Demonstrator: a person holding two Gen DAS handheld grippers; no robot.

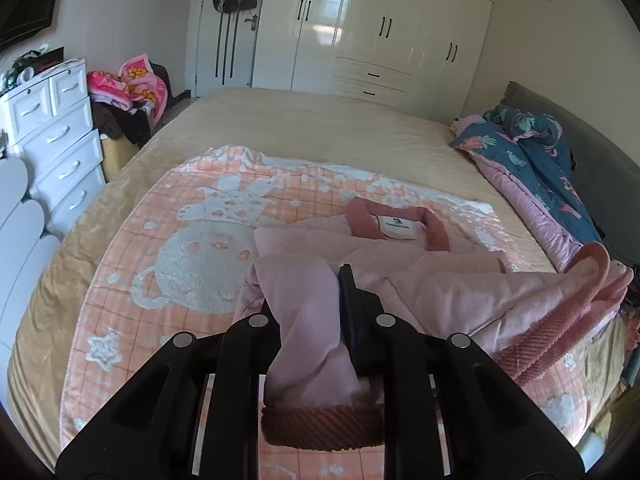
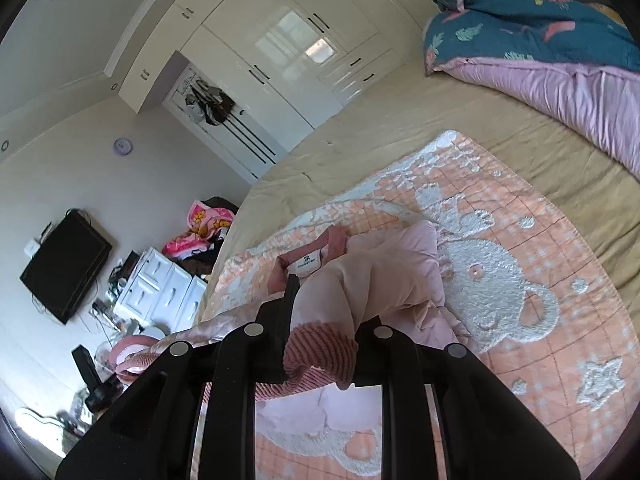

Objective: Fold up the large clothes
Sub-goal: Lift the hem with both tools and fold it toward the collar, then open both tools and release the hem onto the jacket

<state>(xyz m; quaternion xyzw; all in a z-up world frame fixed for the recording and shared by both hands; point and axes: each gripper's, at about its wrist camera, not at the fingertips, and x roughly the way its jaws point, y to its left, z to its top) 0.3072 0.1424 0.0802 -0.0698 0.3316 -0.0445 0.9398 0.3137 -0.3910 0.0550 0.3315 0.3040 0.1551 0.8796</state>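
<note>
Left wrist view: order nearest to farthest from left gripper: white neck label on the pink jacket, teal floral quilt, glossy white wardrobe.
1. White neck label on the pink padded jacket, just ahead of the left gripper, slightly right.
2. Teal floral quilt, far right at the headboard.
3. Glossy white wardrobe, beyond the bed's far edge.

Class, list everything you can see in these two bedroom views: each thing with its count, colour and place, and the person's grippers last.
jacket: one, pale pink with darker ribbed trim, on the blanket
blanket: one, peach with white bear, on the bed
bed: one, tan cover
quilt: one, teal and pink, bed's far side
wardrobe: one, white, back wall
drawers: one, white, beside bed
television: one, black, wall
left gripper: black, shut on jacket
right gripper: black, shut on jacket
</note>
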